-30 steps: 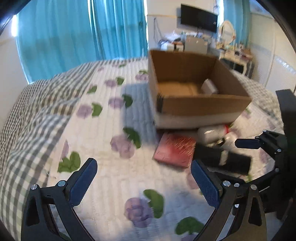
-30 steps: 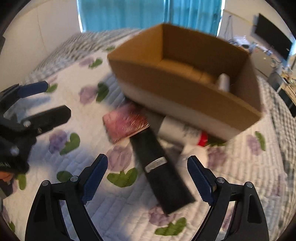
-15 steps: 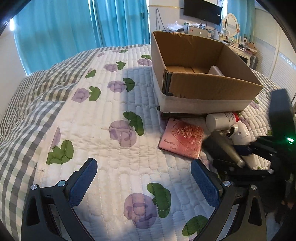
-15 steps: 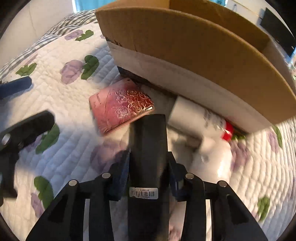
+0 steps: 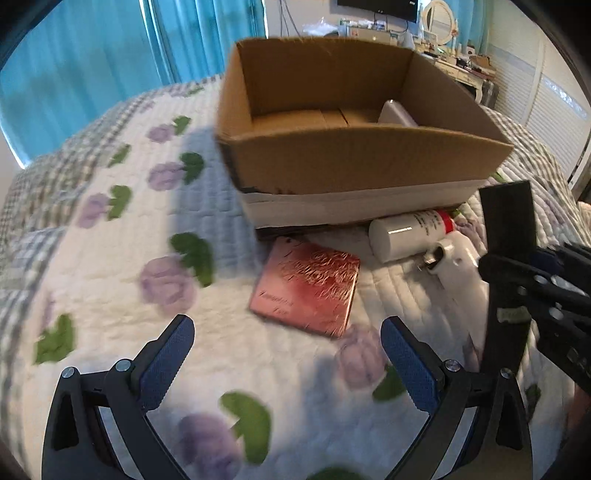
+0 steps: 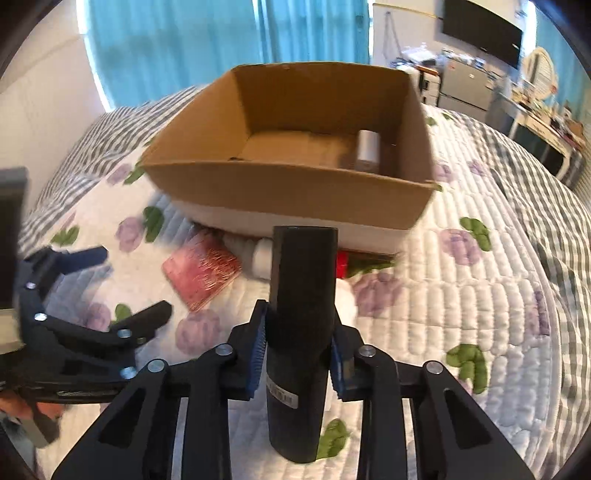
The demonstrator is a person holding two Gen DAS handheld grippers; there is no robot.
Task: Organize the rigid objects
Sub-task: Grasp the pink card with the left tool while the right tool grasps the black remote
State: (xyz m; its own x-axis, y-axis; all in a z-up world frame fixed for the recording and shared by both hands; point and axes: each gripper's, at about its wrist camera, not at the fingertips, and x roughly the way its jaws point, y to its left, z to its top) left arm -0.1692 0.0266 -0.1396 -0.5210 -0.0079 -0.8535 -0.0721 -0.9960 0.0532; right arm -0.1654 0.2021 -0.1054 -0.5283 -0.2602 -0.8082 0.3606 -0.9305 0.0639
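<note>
Clamping one black tube (image 6: 301, 317), right claw (image 6: 297, 354); left claw (image 5: 288, 358) spread.

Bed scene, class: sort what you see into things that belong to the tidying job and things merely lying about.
Job:
cardboard box
black tube, gripped by right gripper
pink case
white bottle
white item
left gripper, open

Lying about:
quilt
curtains
television
</note>
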